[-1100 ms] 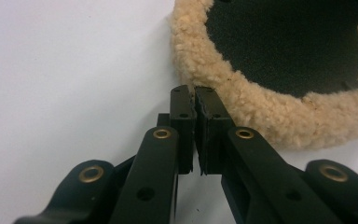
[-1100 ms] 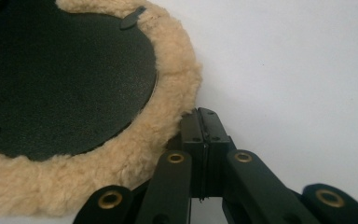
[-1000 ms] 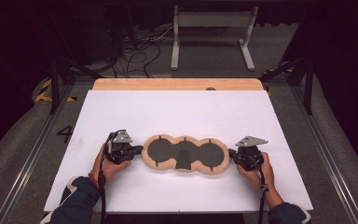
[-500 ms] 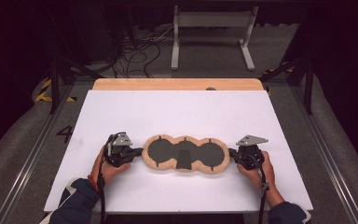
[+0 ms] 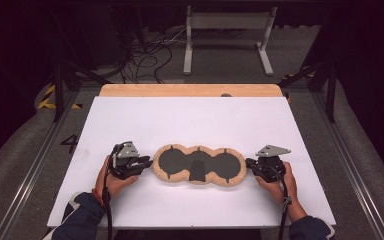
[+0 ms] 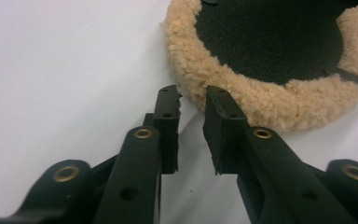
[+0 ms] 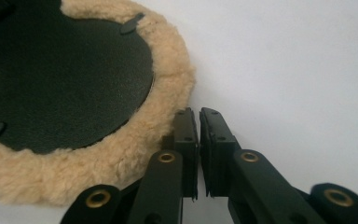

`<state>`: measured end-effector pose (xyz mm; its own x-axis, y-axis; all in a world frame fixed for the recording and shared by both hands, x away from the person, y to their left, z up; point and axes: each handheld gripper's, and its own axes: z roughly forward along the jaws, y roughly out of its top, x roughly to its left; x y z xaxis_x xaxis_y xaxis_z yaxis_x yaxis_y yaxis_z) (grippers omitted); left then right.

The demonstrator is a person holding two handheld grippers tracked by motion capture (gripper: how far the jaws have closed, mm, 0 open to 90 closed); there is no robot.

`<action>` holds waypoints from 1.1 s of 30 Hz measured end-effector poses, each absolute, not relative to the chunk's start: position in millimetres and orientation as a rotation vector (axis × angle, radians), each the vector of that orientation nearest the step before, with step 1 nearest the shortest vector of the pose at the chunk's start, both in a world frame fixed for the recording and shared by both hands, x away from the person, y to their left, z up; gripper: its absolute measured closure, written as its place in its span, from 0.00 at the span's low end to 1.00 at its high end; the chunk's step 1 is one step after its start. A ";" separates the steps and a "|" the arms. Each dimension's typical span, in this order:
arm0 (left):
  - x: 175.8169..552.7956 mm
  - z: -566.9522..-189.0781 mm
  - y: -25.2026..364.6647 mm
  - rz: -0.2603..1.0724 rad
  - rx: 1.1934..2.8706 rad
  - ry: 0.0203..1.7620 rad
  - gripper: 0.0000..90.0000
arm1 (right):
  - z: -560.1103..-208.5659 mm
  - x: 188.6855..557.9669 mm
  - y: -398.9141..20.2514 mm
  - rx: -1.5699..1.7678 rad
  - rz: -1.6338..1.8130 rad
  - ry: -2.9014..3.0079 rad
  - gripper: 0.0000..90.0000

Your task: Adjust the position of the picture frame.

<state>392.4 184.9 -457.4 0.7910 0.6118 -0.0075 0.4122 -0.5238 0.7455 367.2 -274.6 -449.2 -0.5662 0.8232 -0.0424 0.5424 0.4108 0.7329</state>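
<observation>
A flat three-lobed black pad [image 5: 198,165] with a tan fleece rim [image 5: 180,179] lies on the white table top [image 5: 190,120]. My left gripper [image 5: 148,162] is at its left end. In the left gripper view, the left gripper [image 6: 193,95] points at the fleece rim [image 6: 242,93]; its jaws have just been opening and nothing is between them. My right gripper [image 5: 250,162] is at the pad's right end. In the right gripper view, the right gripper [image 7: 199,114] sits just beside the fleece rim [image 7: 168,107]. Its jaws have just parted to a thin slit with nothing in it.
A wooden strip [image 5: 190,90] runs along the table's far edge. Beyond it are cables [image 5: 145,55] on the floor and a white metal stand [image 5: 227,35]. Bare white surface surrounds the pad on all sides.
The left gripper has shifted very slightly at the pad's left end. The pad and the right gripper stay where they were.
</observation>
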 end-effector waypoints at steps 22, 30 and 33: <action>350.5 -452.2 219.4 0.438 2.135 0.795 0.14 | -434.6 345.6 -285.5 1.161 1.064 2.255 0.41; 333.5 -462.4 237.6 0.411 2.131 0.816 0.08 | -427.6 340.6 -282.6 1.152 1.155 2.267 0.29; 327.1 -462.0 240.5 0.405 2.120 0.824 0.07 | -425.2 338.7 -278.9 1.129 1.161 2.279 0.30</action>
<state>327.1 240.5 -462.0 0.7355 0.6775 0.0059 0.4183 -0.4609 0.7827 338.7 -278.9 -425.2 -0.6241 0.7798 0.0494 0.4982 0.3485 0.7939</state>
